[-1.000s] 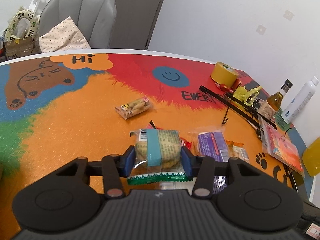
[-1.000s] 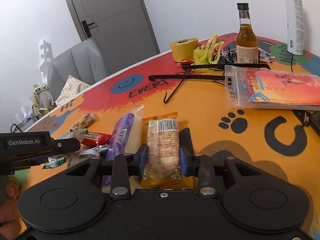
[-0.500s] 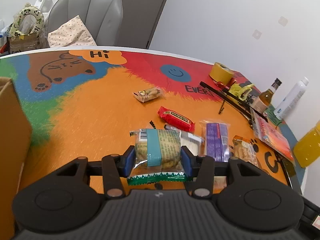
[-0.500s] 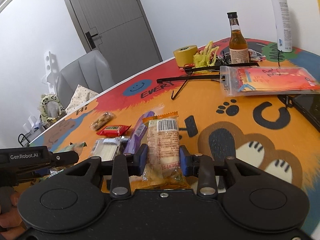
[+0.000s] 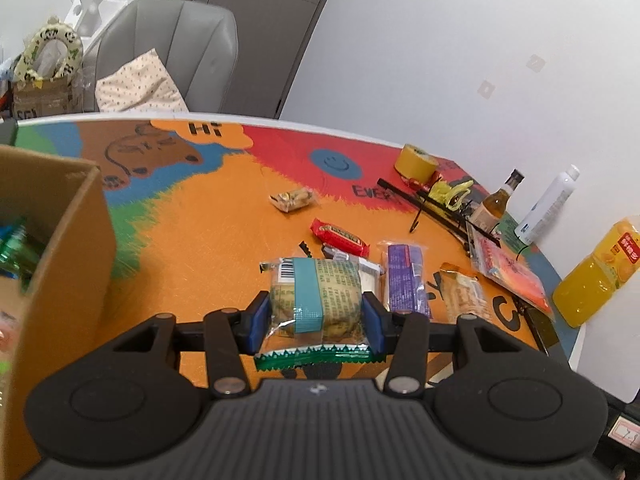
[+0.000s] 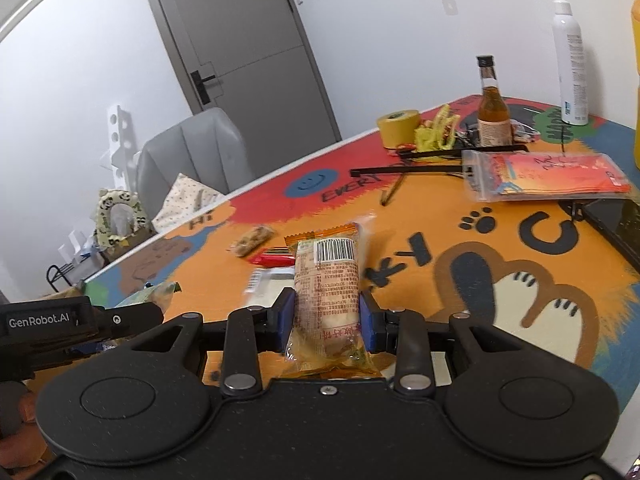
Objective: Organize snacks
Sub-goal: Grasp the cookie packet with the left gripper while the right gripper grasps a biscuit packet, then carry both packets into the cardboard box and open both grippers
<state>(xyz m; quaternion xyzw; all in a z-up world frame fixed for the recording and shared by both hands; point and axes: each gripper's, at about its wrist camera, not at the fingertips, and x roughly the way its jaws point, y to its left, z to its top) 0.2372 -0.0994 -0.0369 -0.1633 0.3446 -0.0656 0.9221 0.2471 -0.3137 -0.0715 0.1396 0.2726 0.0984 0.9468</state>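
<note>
Glossy film wrappers meet matt black plastic over a dimpled printed bench [image 5: 208,240].

The teal-banded snack pack [image 5: 316,300] and orange-edged snack pack [image 6: 326,292] wear crinkled, shiny clear film; the grippers' bodies are matt black plastic with blue pads. Left of the teal-banded pack, the box [image 5: 68,248] is dull brown cardboard. Beyond it stand a glass bottle [image 5: 498,204] and a leather-look grey chair [image 5: 180,48].

Colourful cartoon-print desk [image 5: 208,240]. Yellow tape roll [image 5: 415,162] near far edge; amber glass bottle [image 6: 493,110] upright beside it, white spray bottle [image 6: 569,62] and orange drink bottle [image 5: 596,276] further right. Grey chair [image 5: 176,50] behind desk with spotted cushion [image 5: 138,84], possibly pillow.
</note>
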